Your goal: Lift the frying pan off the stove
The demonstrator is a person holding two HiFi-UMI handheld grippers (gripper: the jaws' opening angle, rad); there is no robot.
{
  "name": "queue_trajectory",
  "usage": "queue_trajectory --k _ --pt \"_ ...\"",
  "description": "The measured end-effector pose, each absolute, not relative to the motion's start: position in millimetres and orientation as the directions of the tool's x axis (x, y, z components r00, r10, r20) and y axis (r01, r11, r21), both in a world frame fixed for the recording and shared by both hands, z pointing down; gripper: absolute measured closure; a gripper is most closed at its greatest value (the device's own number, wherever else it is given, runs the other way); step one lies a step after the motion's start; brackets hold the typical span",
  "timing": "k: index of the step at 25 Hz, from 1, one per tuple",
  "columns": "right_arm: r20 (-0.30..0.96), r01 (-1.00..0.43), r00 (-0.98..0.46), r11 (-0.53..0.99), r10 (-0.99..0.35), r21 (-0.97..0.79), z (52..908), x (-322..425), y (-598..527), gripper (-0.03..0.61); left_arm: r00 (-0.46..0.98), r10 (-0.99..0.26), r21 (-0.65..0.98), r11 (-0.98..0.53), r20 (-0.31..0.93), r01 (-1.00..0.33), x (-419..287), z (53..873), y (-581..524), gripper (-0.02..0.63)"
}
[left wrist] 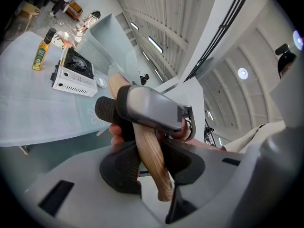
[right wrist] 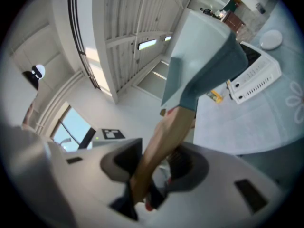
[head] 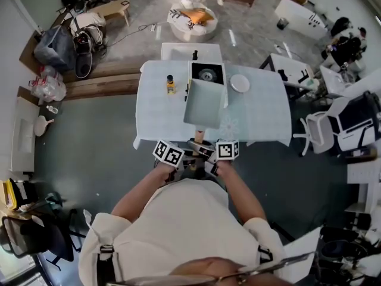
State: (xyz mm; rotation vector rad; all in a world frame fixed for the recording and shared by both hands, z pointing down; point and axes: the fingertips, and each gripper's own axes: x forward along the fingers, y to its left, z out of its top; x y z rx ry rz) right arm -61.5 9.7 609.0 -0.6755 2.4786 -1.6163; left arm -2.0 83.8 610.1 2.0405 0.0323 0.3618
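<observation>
Left jaws: your left gripper (left wrist: 152, 161) is clamped on the wooden handle (left wrist: 150, 148), one dark pad on each side of it.
Right jaws: your right gripper (right wrist: 154, 164) grips that same handle, which runs up between its pads to the pan.
Grippers counted: two, side by side on one handle, their marker cubes turned up in the head view.
Frying pan: one pale grey-green square frying pan (head: 204, 103), held in the air over the table (head: 158, 118), off the stove and on your side of it.
Stove: one white tabletop stove (head: 207, 74), its burner bare.
Other things: one yellow-labelled bottle (head: 170, 84) left of the stove and one white plate (head: 240, 83) right of it.
Your arms: both forearms reach forward from your chest and converge at the table's near edge.
</observation>
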Motion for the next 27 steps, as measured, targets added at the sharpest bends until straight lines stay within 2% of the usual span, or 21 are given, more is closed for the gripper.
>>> queue_trajectory --k 6,10,17,27 --pt "0.120 -0.282 -0.902 0.357 -0.414 -0.890 604.2 -64.6 9.0 0.405 0.956 0.170 0.865 -0.486 0.238 -0.128 -2.2 609.2 83.5 0.465" --pt "0.164 -0.322 -0.894 0.345 -0.417 -0.882 612.0 -59.2 7.7 0.405 0.957 0.168 0.868 -0.479 0.235 -0.129 -1.1 610.0 82.2 0.465" --pt "0.136 -0.286 -0.901 0.327 -0.413 -0.901 611.7 -61.9 7.5 0.403 0.957 0.167 0.869 -0.477 0.237 -0.131 -0.9 610.0 80.5 0.465" --pt "0.168 -0.331 -0.897 0.369 -0.408 -0.869 609.2 -57.5 1.3 0.403 0.956 0.161 0.866 -0.480 0.245 -0.141 0.2 609.9 76.7 0.465"
